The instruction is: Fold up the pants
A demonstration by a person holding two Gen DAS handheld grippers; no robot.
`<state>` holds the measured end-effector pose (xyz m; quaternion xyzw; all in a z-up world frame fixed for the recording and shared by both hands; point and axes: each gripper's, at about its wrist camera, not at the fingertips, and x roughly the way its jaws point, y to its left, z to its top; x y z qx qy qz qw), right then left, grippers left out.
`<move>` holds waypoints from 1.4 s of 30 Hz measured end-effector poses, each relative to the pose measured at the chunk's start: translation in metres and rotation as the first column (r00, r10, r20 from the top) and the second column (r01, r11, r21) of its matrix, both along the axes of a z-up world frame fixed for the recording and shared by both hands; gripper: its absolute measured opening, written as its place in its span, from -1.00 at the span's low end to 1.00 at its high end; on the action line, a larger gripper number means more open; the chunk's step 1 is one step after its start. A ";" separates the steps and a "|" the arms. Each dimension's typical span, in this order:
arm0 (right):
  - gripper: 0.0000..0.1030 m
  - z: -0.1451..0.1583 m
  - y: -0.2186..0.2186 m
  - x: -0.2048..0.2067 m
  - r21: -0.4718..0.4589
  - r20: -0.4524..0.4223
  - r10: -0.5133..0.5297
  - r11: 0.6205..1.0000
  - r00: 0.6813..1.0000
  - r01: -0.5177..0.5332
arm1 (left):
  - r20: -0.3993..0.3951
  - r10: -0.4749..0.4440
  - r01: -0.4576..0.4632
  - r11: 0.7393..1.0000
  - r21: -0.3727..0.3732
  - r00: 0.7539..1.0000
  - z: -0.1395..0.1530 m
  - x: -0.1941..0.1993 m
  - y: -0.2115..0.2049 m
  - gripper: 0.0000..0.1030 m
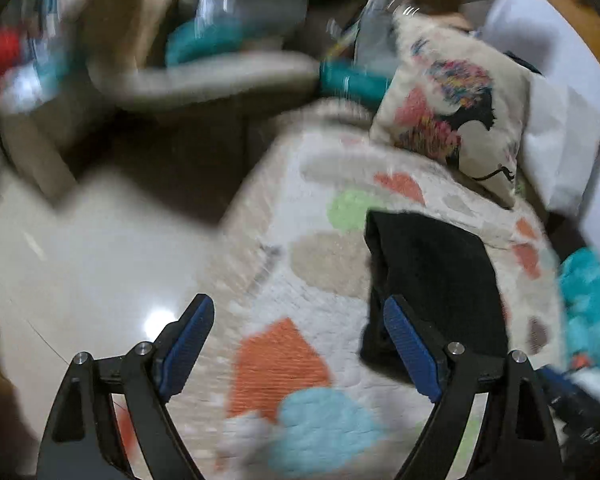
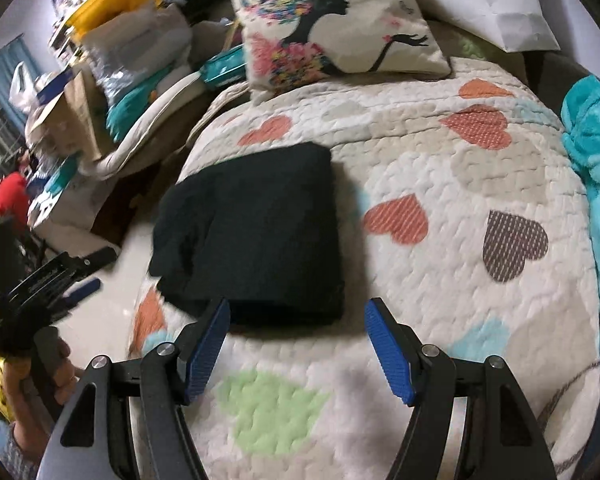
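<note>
Here the black pants (image 2: 252,232) lie folded into a compact rectangle on the heart-patterned quilt (image 2: 440,184) of the bed, a printed pillow (image 2: 340,20) at twelve o'clock beyond them. The right gripper (image 2: 298,346) hovers just short of their near edge, jaws apart and empty; the left gripper (image 1: 298,344), at nine o'clock, is likewise spread, holding nothing.

Left claw (image 1: 298,342) and right claw (image 2: 298,344) both gape, empty, angled downward.
</note>
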<state>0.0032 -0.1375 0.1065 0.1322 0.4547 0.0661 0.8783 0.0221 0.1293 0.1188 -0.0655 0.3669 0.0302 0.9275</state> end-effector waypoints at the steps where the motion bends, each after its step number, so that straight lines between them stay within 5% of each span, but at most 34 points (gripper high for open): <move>1: 0.45 0.001 0.003 -0.005 -0.007 0.008 0.006 1.000 1.000 -0.006 | 0.051 0.016 -0.019 0.998 0.056 0.999 0.009 -0.013 -0.005 0.70; 5: 0.46 0.010 0.015 -0.030 -0.036 0.048 0.033 0.999 0.998 -0.031 | 0.249 0.039 -0.075 0.988 0.136 0.968 0.048 -0.067 -0.020 1.00; 8: 0.46 0.017 0.018 -0.042 -0.042 0.076 0.029 0.999 0.997 -0.025 | 0.339 0.090 -0.144 0.980 0.136 0.936 0.068 -0.099 -0.026 1.00; 20: 0.53 0.041 0.029 -0.074 -0.116 0.186 0.004 0.993 0.982 0.018 | 0.141 0.042 -0.056 0.994 0.097 0.989 0.070 -0.117 -0.047 1.00; 42: 0.56 0.045 0.036 -0.102 -0.231 0.240 0.013 0.972 0.971 0.045 | 0.133 -0.033 0.016 0.992 0.128 0.991 0.073 -0.142 -0.071 1.00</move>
